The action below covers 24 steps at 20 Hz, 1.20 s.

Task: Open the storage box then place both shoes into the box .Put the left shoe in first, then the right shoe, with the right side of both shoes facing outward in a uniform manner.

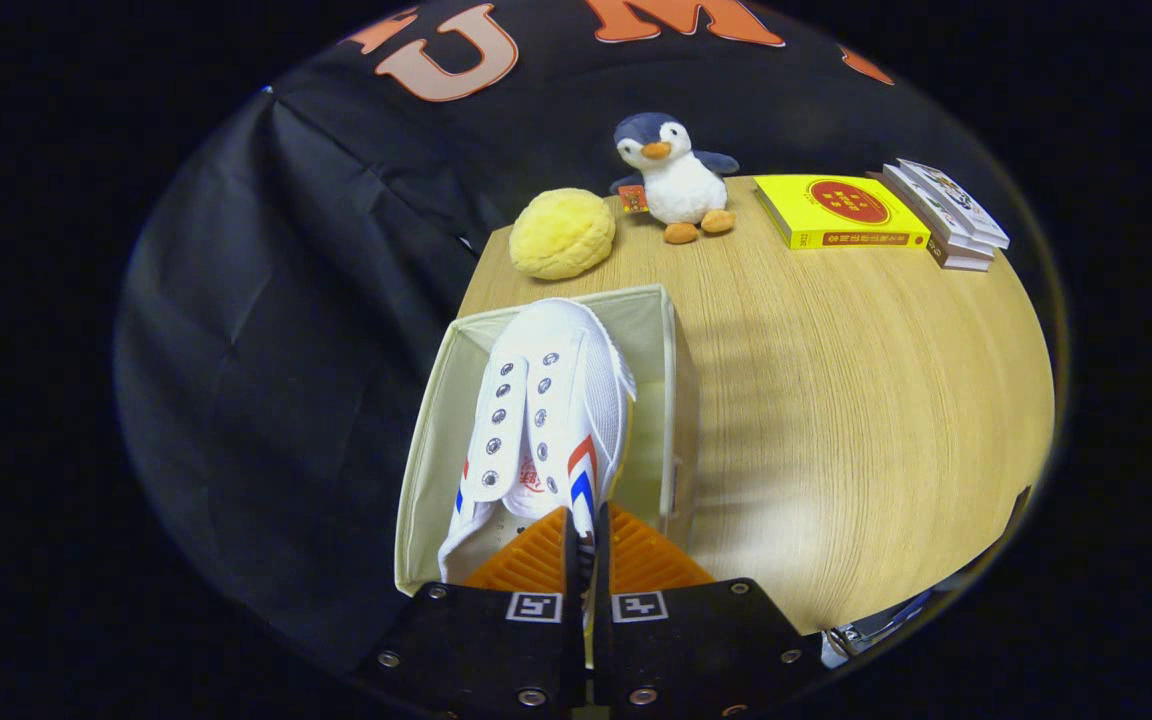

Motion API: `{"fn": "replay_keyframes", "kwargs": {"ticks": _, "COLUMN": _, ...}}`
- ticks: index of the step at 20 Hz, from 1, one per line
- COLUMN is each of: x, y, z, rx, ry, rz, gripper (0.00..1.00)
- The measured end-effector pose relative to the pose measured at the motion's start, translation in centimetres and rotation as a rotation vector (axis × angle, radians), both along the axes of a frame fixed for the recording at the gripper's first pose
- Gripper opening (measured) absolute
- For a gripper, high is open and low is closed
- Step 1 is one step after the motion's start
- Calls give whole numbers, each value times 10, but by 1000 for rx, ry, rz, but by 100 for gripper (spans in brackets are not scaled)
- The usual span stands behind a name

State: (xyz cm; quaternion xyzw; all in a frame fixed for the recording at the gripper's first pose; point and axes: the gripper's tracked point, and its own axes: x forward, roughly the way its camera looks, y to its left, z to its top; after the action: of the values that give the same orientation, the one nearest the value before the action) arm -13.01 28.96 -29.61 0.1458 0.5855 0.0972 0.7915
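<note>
Inside the open storage box (431, 420), the claw (586, 535) grips a white shoe (546, 400).

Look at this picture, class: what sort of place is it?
Probably a staged demo booth, not a home: a black cloth wall, a wooden table with a plush penguin and yellow book.

Shoe (546, 420) in box (426, 440) just ahead of tool (584, 545), penguin (674, 178) and books (941, 215) beyond on table (856, 400)
</note>
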Motion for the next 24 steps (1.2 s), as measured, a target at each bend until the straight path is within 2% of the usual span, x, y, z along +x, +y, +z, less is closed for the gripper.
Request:
{"fn": "replay_keyframes", "kwargs": {"ticks": 6, "x": -2, "y": 6, "z": -19, "rx": -40, "ry": 51, "rz": 4, "gripper": 4}}
{"fn": "replay_keyframes", "kwargs": {"ticks": 8, "x": -2, "y": 16, "z": -22, "rx": -46, "ry": 64, "rz": 13, "gripper": 8}}
{"fn": "replay_keyframes", "kwargs": {"ticks": 9, "x": -2, "y": 19, "z": -24, "rx": -56, "ry": 67, "rz": 19, "gripper": 20}}
{"fn": "replay_keyframes", "kwargs": {"ticks": 11, "x": -2, "y": 21, "z": -23, "rx": -60, "ry": 55, "rz": 42, "gripper": 30}}
{"fn": "replay_keyframes", "kwargs": {"ticks": 17, "x": 9, "y": 12, "z": 3, "rx": 4, "ry": -25, "rz": 48, "gripper": 48}}
{"fn": "replay_keyframes", "kwargs": {"ticks": 21, "x": 28, "y": -13, "z": 31, "rx": 32, "ry": -146, "rz": 33, "gripper": 63}}
{"fn": "replay_keyframes", "kwargs": {"ticks": 24, "x": 48, "y": -44, "z": 57, "rx": 32, "ry": -271, "rz": 1, "gripper": 70}}
